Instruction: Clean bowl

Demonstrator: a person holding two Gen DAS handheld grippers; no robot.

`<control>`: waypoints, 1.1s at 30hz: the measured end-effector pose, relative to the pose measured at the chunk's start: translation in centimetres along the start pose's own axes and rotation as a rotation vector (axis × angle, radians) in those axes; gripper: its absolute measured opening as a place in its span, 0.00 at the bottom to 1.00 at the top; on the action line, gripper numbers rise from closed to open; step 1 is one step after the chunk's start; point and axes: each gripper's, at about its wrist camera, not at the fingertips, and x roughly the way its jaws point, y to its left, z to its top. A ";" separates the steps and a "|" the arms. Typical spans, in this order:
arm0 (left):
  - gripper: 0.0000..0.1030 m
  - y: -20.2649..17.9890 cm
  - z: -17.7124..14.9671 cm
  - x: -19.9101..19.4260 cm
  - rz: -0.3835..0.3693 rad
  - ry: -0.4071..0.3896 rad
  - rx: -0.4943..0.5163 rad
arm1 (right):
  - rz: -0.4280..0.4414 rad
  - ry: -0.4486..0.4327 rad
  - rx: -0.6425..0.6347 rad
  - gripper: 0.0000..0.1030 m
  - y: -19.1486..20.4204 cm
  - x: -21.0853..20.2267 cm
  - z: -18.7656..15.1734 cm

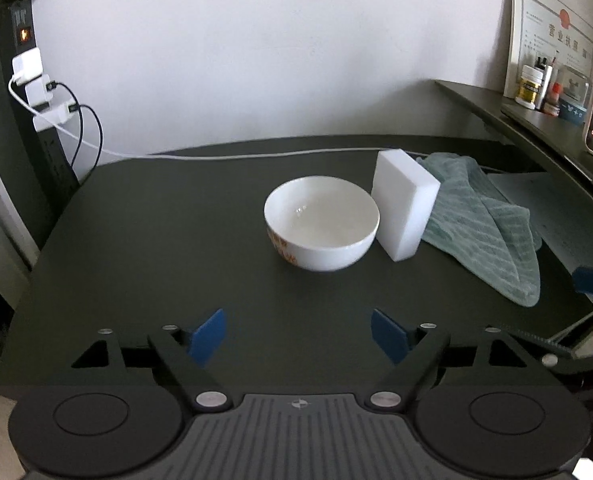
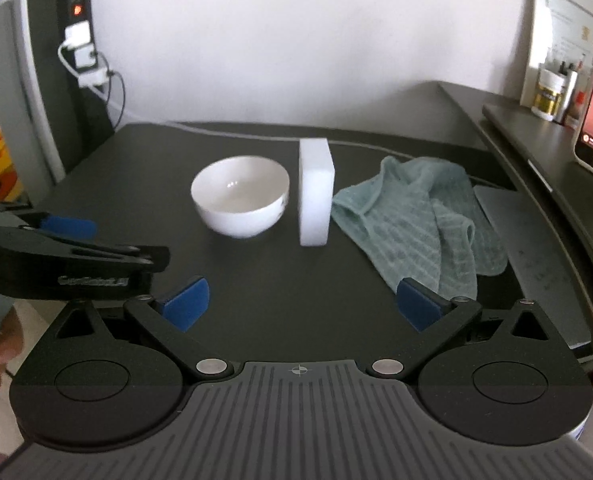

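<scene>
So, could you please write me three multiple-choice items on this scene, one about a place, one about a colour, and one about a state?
1. Where does the white sponge block stand relative to the bowl?
A. Inside the bowl
B. Upright beside the bowl, between it and the cloth
C. Flat on the shelf

2. What colour is the cloth?
A. Pale green
B. Red
C. Black

3. In what state are the left gripper and the right gripper?
A. Both shut on the bowl
B. Left shut on the sponge, right open
C. Both open and holding nothing

Answers:
1. B, since both views show the block on edge on the table, with the bowl on one side and the cloth on the other.
2. A, since the crumpled fabric reads pale green in both views.
3. C, since each pair of blue pads stands wide apart over bare table.
</scene>
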 end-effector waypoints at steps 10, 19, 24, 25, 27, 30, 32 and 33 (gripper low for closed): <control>0.82 1.0 -0.7 -2.0 0.003 0.001 -0.021 | 0.044 -0.035 -0.156 1.00 0.5 -1.3 0.5; 0.83 -0.1 -0.9 -2.0 0.054 0.017 0.004 | 0.042 -0.070 -0.118 1.00 -0.9 -0.6 0.6; 0.81 -0.8 -0.8 -2.1 0.056 0.020 0.023 | 0.045 -0.020 -0.113 1.00 -1.6 0.3 0.4; 0.81 -0.7 -0.7 -2.1 0.054 0.021 0.023 | 0.046 -0.018 -0.113 1.00 -1.7 0.3 0.4; 0.81 -0.6 -0.6 -2.1 0.048 0.023 0.021 | 0.047 -0.015 -0.110 1.00 -1.8 0.1 0.5; 0.81 -0.6 -0.5 -2.1 0.049 0.022 0.024 | 0.050 -0.005 -0.091 1.00 -2.0 -0.3 0.8; 0.81 -0.7 -0.5 -2.0 0.047 0.027 0.019 | 0.048 -0.015 -0.090 1.00 -2.1 -0.6 1.0; 0.81 -0.5 -0.5 -2.1 0.045 0.028 0.019 | 0.046 -0.020 -0.090 1.00 -2.2 -0.8 1.1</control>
